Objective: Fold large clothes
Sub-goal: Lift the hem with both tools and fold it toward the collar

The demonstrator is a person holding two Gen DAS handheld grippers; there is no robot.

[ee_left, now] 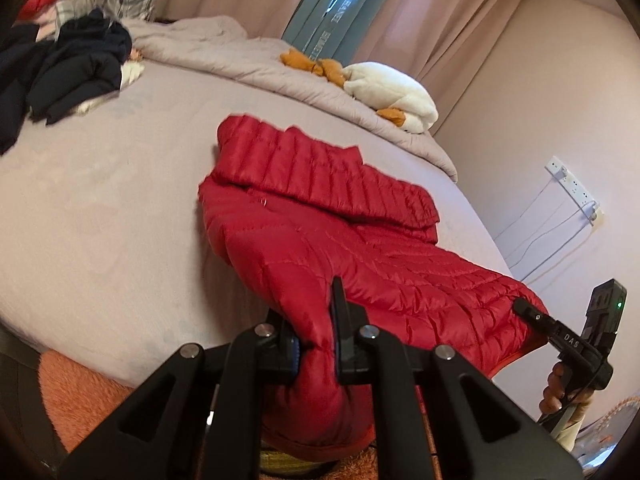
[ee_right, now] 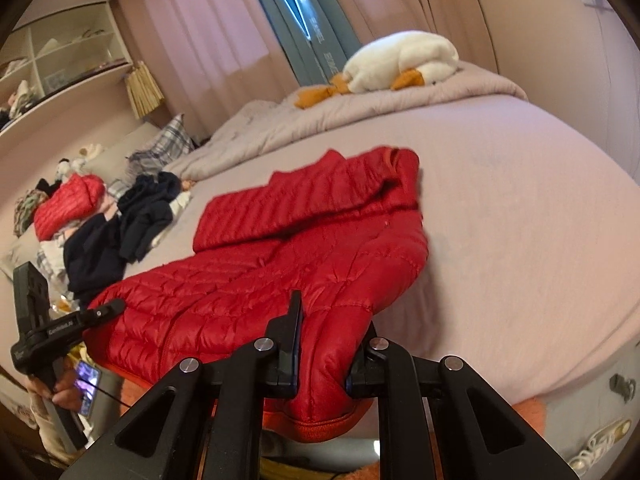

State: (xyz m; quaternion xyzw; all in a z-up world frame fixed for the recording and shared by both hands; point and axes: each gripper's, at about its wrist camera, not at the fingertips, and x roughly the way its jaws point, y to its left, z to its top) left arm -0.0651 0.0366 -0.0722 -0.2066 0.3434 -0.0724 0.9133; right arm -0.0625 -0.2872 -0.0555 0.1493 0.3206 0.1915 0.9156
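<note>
With the red puffer jacket (ee_left: 320, 216) lying across the near part of the bed (ee_left: 100, 200), the left gripper (ee_left: 316, 344) and right gripper (ee_right: 324, 356) each pinch a hem corner, probably to lift the bottom edge toward the collar.

Red jacket (ee_left: 360, 264) hem behind left gripper (ee_left: 316, 344)
</note>
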